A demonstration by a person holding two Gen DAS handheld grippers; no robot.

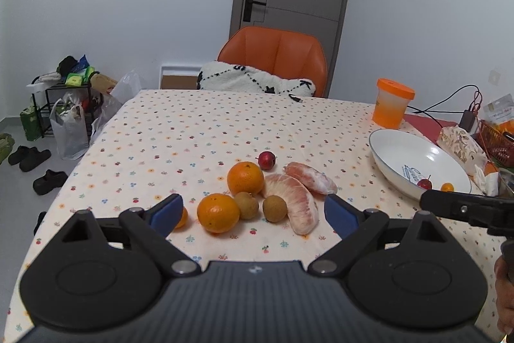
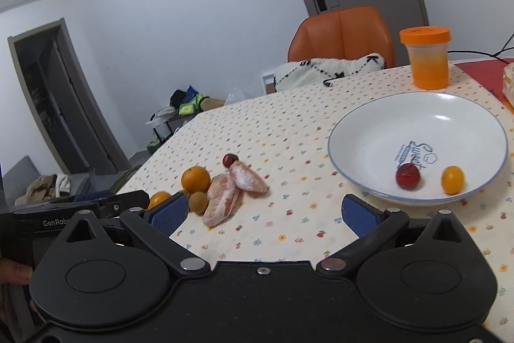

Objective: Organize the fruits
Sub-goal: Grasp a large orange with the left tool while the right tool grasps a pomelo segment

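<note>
Loose fruit lies on the dotted tablecloth in the left wrist view: two oranges (image 1: pixel 217 212) (image 1: pixel 245 178), two brown longans (image 1: pixel 246 205) (image 1: pixel 274 208), two peeled pomelo segments (image 1: pixel 297 204) (image 1: pixel 311 177), a small red fruit (image 1: pixel 267 160) and a small orange fruit (image 1: pixel 181 217) half hidden by a fingertip. My left gripper (image 1: pixel 253 211) hangs open just in front of the pile. The white bowl (image 2: pixel 369 130) holds a red fruit (image 2: pixel 407 176) and a small orange fruit (image 2: pixel 452 179). My right gripper (image 2: pixel 265 211) is open and empty, between pile and bowl.
An orange-lidded jar (image 1: pixel 391 107) stands behind the bowl. A tissue pack (image 1: pixel 462 147), a red basket (image 1: pixel 496 140) and cables crowd the right edge. An orange chair (image 1: pixel 273 60) with a cushion sits at the far side. Bags and shoes lie on the floor at left.
</note>
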